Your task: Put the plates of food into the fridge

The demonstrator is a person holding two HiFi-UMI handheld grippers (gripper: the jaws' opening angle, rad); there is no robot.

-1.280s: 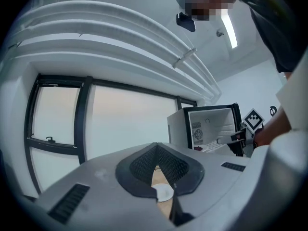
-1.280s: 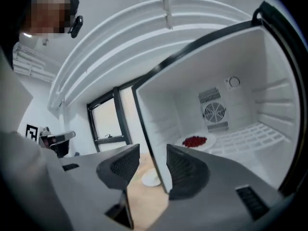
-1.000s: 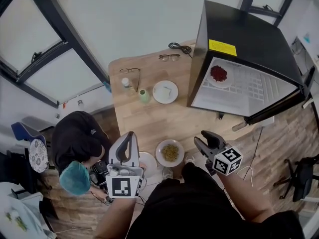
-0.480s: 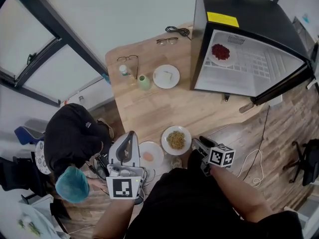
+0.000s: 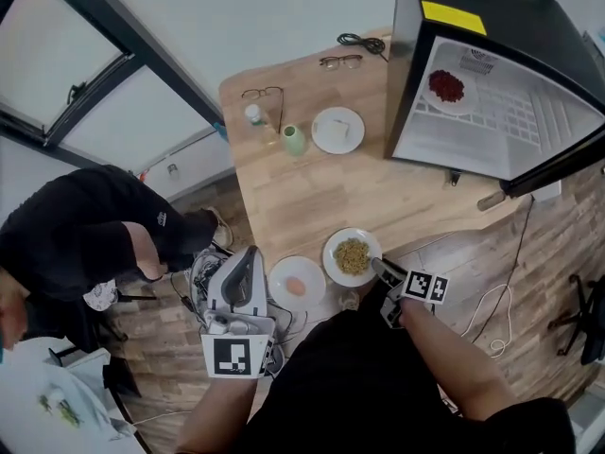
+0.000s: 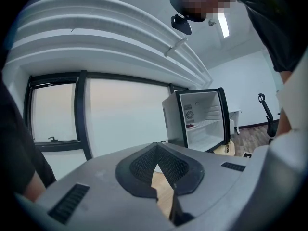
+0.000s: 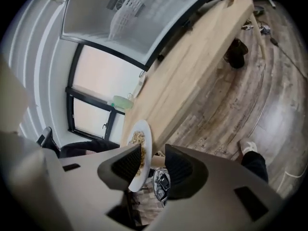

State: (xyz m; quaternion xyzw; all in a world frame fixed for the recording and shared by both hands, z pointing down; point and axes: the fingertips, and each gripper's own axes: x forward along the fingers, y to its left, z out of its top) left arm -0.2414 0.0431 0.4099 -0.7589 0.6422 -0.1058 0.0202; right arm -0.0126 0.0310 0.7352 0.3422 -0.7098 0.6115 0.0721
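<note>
four plates show: the plate of noodles (image 5: 352, 255) sits at the near edge of the wooden bench (image 5: 312, 197), its rim between the jaws of the right tongs (image 5: 380, 269), which come at it from the near right. those jaws have just been closing yet stand wide. one pad lies over the noodle side and the other keeps a gap to the plate's underside, so no squeeze shows. just left of it lies a plate with a pinkish morsel (image 5: 297, 285). the left tongs (image 5: 248, 261) hover beside that one, off the bench edge, jaws together at the tips on nothing. farther up the bench a plate with a white slab (image 5: 337, 130) rests near a green cup (image 5: 295, 140) and a small bottle (image 5: 253, 114). the black mini fridge (image 5: 529, 36) stands open at the far right of the bench, with a plate of red food (image 5: 447, 87) on its wire shelf.
</note>
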